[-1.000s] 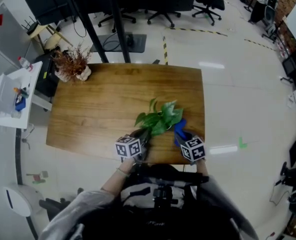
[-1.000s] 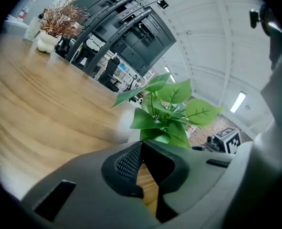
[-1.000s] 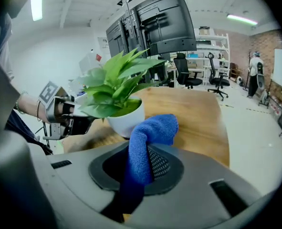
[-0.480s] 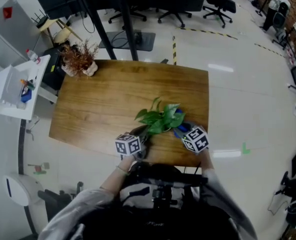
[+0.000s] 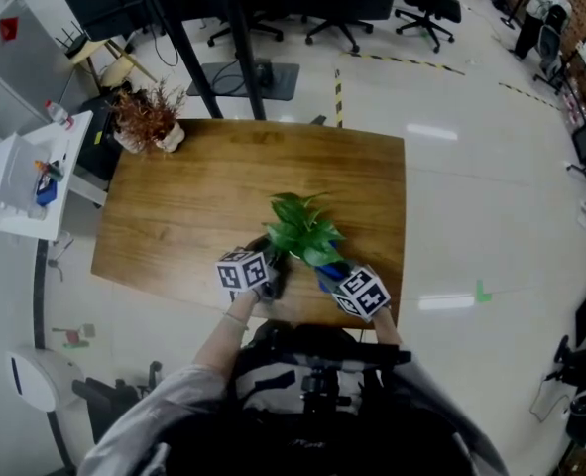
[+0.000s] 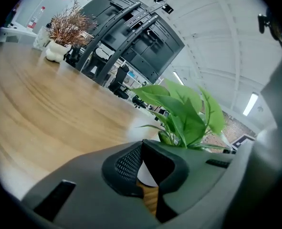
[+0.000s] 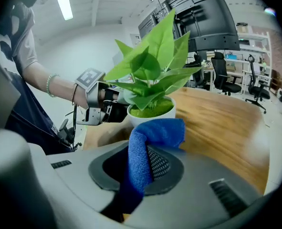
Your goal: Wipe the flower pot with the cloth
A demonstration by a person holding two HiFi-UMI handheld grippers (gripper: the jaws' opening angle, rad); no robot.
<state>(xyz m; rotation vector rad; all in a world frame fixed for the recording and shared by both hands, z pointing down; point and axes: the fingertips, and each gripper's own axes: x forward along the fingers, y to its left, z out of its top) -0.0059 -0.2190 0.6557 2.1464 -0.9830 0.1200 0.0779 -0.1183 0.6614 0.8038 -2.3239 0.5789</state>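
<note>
The flower pot (image 7: 147, 119) stands near the 6 o'clock edge of the table (image 5: 193, 196). The left gripper (image 6: 143, 162) seems pinched on the pot's rim at 8 o'clock, and the right gripper (image 7: 145, 168) is clamped on the blue cloth (image 7: 155, 135) at 5 o'clock. A good wipe likely needs the cloth pressed flat on the white wall and swept round below the leaves (image 7: 150, 70), with the left hold steady.

blue cloth (image 7: 152, 142), pot (image 7: 152, 117) prob. white, grn leaves (image 7: 150, 70)
</note>
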